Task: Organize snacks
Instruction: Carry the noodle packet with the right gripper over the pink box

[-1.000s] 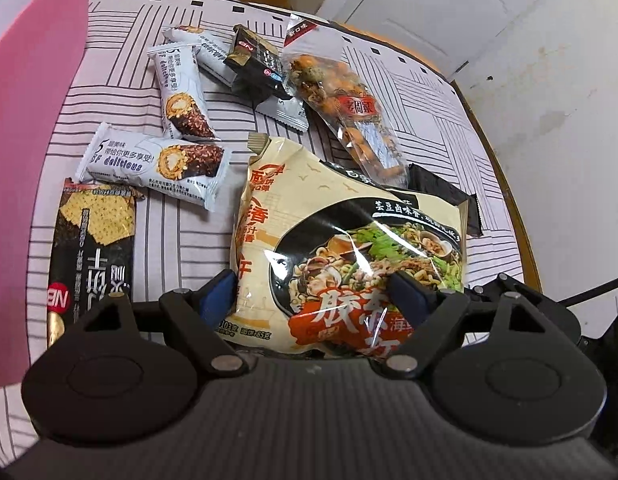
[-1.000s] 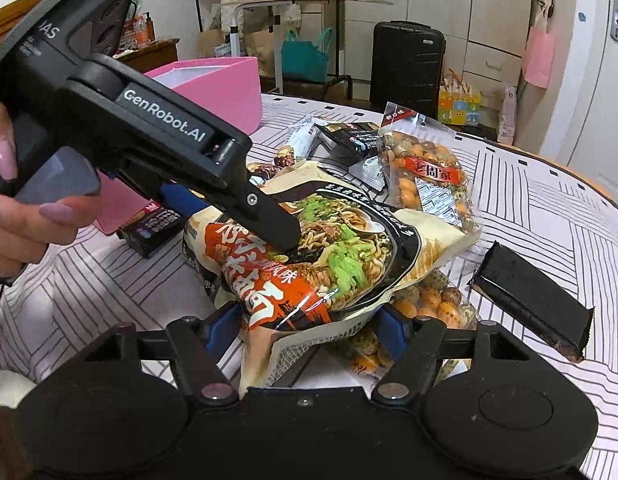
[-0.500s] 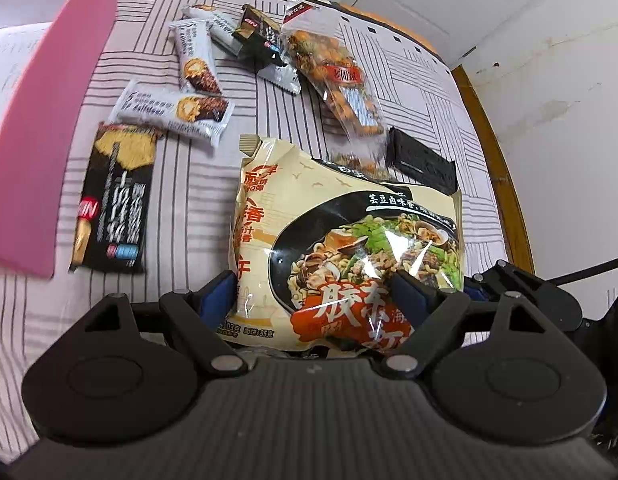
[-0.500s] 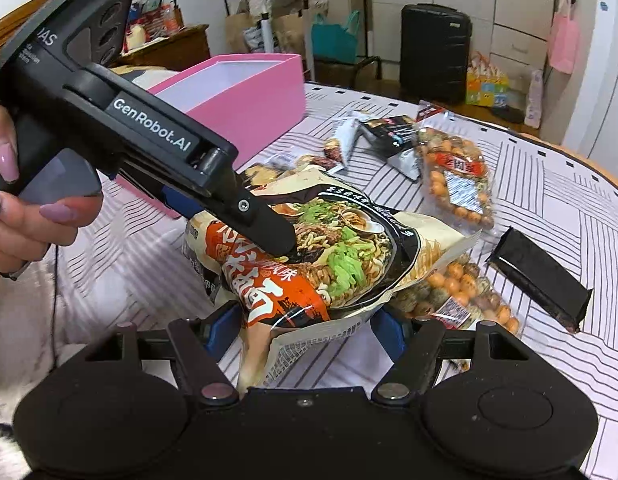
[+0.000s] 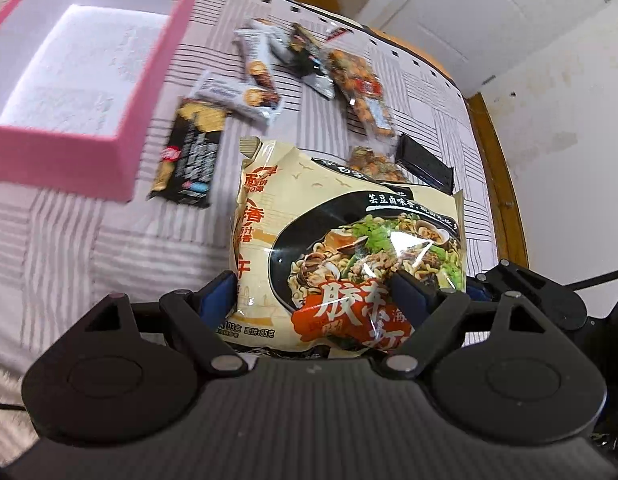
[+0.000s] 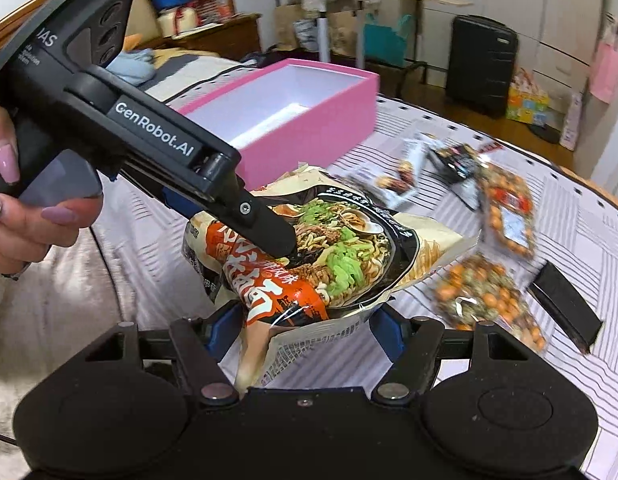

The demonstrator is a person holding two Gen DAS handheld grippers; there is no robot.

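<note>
A large beige and black instant noodle packet point(image 5: 349, 216) hangs lifted above the striped tablecloth, held from two sides. My left gripper point(image 5: 311, 296) is shut on its near end, blue pads pressing both edges. In the right wrist view my right gripper point(image 6: 307, 328) is shut on the noodle packet point(image 6: 349, 248) at its lower edge. There the left gripper's dark finger point(image 6: 265, 236) lies on the packet's top, with a person's hand point(image 6: 25, 224) on its handle. The open pink box point(image 5: 61, 160) with a white inside stands to the left and is also seen behind the packet point(image 6: 309, 136).
On the cloth lie a black cracker packet point(image 5: 189, 156), two white chocolate bars point(image 5: 245, 98), a clear bag of nuts point(image 5: 361, 88), a smaller nut bag point(image 5: 375, 166) and a flat black packet point(image 5: 425, 160). The table's wooden rim point(image 5: 497, 168) curves on the right.
Both grippers have risen with the noodle packet and moved toward the pink box. The box's open inside now shows in the left wrist view.
</note>
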